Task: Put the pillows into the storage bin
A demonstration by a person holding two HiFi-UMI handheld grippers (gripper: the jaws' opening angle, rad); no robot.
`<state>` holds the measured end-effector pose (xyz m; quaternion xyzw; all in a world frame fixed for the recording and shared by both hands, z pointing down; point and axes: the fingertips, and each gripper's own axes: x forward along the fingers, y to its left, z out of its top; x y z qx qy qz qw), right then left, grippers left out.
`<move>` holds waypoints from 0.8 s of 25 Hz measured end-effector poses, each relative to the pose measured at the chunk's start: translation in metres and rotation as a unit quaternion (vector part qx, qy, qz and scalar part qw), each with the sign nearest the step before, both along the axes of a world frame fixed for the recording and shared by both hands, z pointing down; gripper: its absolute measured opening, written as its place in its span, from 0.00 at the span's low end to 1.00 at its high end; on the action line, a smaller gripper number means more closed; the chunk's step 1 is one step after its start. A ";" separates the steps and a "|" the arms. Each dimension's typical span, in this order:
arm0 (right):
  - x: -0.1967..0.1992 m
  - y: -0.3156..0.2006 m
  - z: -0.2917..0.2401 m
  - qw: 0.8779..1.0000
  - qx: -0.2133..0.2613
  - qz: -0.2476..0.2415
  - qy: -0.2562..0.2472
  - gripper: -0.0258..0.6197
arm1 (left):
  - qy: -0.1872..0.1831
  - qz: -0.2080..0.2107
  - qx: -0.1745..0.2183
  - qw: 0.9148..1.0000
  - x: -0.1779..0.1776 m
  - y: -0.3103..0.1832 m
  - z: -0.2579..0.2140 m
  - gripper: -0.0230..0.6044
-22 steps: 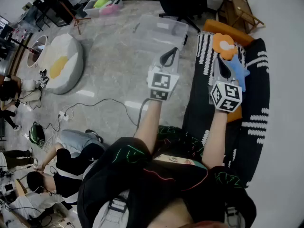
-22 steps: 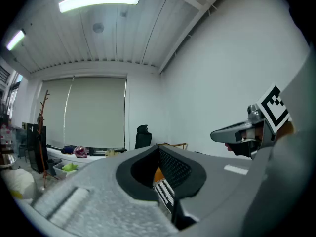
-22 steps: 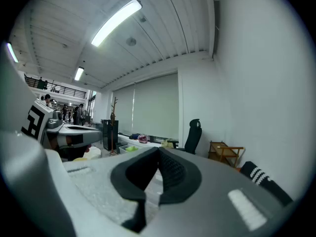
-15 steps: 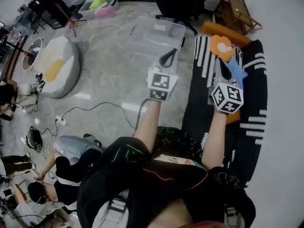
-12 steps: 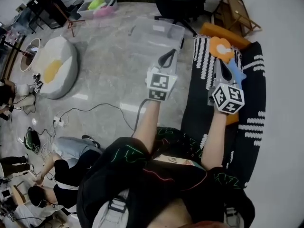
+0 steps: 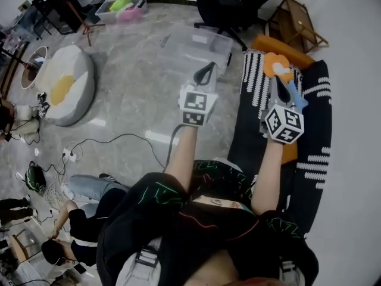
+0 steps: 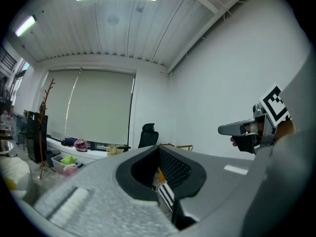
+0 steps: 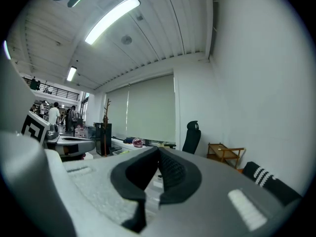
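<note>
A clear plastic storage bin (image 6: 199,45) stands on the marble floor, just left of a black sofa (image 6: 309,154) with white stripes. On the sofa lie an orange flower-shaped pillow (image 6: 277,64), a blue pillow (image 6: 299,96) and an orange pillow (image 6: 289,152). My left gripper (image 6: 208,72) hovers shut and empty over the floor near the bin's front edge. My right gripper (image 6: 278,86) is shut and empty above the sofa, its tip close to the flower pillow. In the left gripper view the jaws (image 7: 158,150) meet with nothing between them; likewise in the right gripper view (image 8: 158,152).
A white and yellow egg-shaped beanbag (image 6: 63,81) lies on the floor at left. A black office chair (image 6: 235,3) and a wooden rack (image 6: 299,18) stand behind the bin and sofa. Cables (image 6: 122,138) cross the floor, and people (image 6: 80,204) sit at lower left.
The head view has drifted slightly, so the room sits a little lower and to the right in the picture. Both grippers stay shut and keep about the same places.
</note>
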<state>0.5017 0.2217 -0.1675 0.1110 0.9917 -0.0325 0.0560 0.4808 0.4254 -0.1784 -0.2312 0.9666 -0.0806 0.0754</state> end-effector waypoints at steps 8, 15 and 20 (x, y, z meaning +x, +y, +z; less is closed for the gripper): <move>-0.017 -0.035 -0.001 1.000 -0.016 0.013 -0.008 0.04 | 0.001 0.018 0.005 1.000 -0.022 -0.022 0.004 0.05; -0.082 -0.034 0.002 0.999 -0.031 -0.017 -0.006 0.04 | -0.002 -0.017 -0.003 1.000 -0.076 -0.018 0.000 0.05; -0.127 -0.033 0.005 0.998 -0.046 -0.040 0.003 0.04 | 0.005 -0.045 -0.013 0.999 -0.111 -0.018 0.001 0.05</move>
